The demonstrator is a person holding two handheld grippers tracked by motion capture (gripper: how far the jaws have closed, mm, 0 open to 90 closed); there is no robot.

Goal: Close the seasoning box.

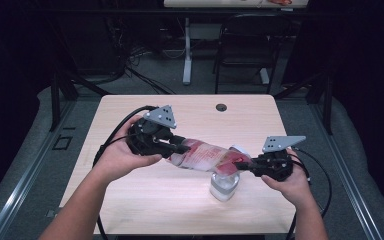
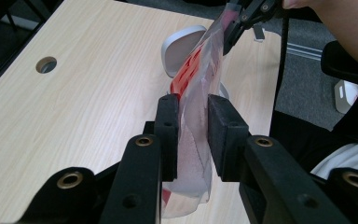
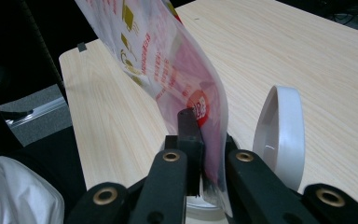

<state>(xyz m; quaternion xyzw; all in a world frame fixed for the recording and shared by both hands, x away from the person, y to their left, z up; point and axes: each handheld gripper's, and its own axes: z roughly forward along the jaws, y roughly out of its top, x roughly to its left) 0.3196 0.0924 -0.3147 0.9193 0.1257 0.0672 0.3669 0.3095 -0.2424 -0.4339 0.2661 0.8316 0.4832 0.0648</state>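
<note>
Nearest you, the small clear plastic jar (image 1: 224,185) stands on the pale wooden surface (image 1: 130,200), its white lid (image 3: 279,135) propped on edge beside it. Above it you hold the clear plastic pouch with red print (image 1: 205,156) slung between both tongs: the right tongs (image 1: 243,165) are clenched on its lower corner over the jar, the left tongs (image 1: 185,148) grasp its far end. Tilt too sharply or drift sideways and the contents could miss the mouth; a bump could topple the jar.
</note>
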